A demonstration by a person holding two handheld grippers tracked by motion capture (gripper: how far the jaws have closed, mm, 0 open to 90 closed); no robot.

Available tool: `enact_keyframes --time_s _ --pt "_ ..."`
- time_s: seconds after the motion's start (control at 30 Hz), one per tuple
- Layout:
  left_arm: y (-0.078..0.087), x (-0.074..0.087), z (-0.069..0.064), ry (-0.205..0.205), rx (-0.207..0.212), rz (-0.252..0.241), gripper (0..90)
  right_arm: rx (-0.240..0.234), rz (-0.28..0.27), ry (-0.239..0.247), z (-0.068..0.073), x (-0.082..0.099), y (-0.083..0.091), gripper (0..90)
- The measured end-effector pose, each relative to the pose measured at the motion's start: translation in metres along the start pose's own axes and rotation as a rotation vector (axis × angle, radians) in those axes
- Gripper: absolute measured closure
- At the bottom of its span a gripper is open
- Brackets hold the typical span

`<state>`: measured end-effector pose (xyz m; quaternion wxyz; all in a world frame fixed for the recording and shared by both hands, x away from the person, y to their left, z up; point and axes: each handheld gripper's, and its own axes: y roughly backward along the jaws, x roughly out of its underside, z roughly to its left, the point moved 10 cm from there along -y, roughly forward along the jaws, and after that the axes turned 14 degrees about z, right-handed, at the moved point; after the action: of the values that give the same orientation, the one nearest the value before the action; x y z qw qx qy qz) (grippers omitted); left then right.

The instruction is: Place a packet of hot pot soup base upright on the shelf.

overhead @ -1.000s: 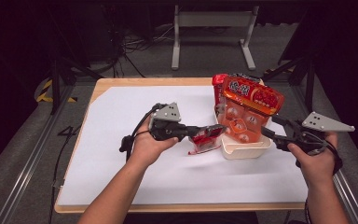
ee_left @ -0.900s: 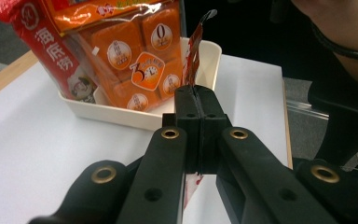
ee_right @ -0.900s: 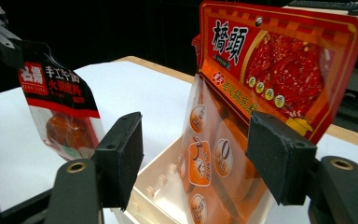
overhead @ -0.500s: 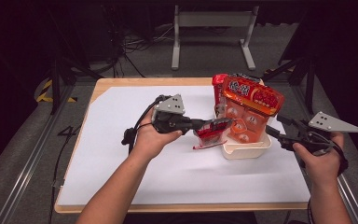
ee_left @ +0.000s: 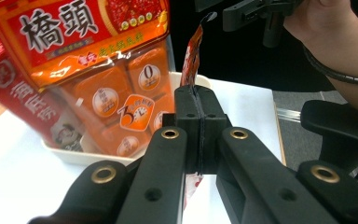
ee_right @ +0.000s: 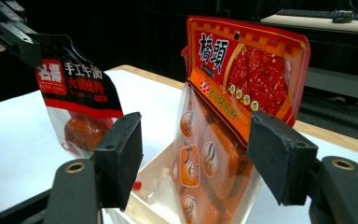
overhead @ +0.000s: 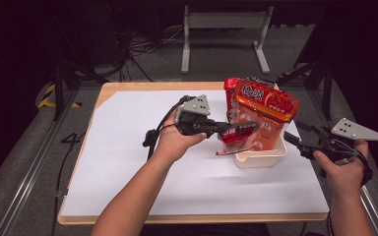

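My left gripper (overhead: 245, 127) is shut on the top edge of a small black and red pouch (overhead: 233, 139), which hangs at the left rim of a white tray (overhead: 261, 160). In the left gripper view the jaws (ee_left: 197, 95) pinch the pouch's thin edge (ee_left: 193, 53). A tall orange pouch (overhead: 267, 104) stands in the tray, with a red pouch (overhead: 231, 86) behind it. My right gripper (overhead: 295, 133) is held open just right of the tray. The right gripper view looks between open pads (ee_right: 279, 161) at the orange pouch (ee_right: 242, 70) and the hanging pouch (ee_right: 79, 102).
A white sheet (overhead: 128, 147) covers the wooden table (overhead: 108, 91). Past the far edge, a grey metal stand (overhead: 224, 29) and cables lie on the dark floor. Black rails run along both sides of the table.
My left gripper has carried the small pouch to the right and a little upward, up to the tray's left rim. The right gripper has stayed about where it was, still open.
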<state>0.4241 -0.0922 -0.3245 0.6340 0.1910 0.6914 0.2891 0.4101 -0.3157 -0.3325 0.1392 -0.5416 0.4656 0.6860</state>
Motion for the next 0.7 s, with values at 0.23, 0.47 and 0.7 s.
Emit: enact_keyframes --time_s 0.23,0.47,0.7 --pt "-0.012 -0.01 -0.003 -0.027 0.017 -0.003 90.0 0.003 -0.014 -0.011 -0.003 0.0 0.006 35.9" --pt "-0.021 -0.02 -0.004 -0.046 0.021 0.001 90.0 0.003 -0.029 -0.022 -0.005 0.0 0.011 35.9" --pt "-0.031 -0.028 -0.005 -0.061 0.036 0.001 90.0 0.008 -0.039 -0.027 -0.007 -0.001 0.016 35.9"
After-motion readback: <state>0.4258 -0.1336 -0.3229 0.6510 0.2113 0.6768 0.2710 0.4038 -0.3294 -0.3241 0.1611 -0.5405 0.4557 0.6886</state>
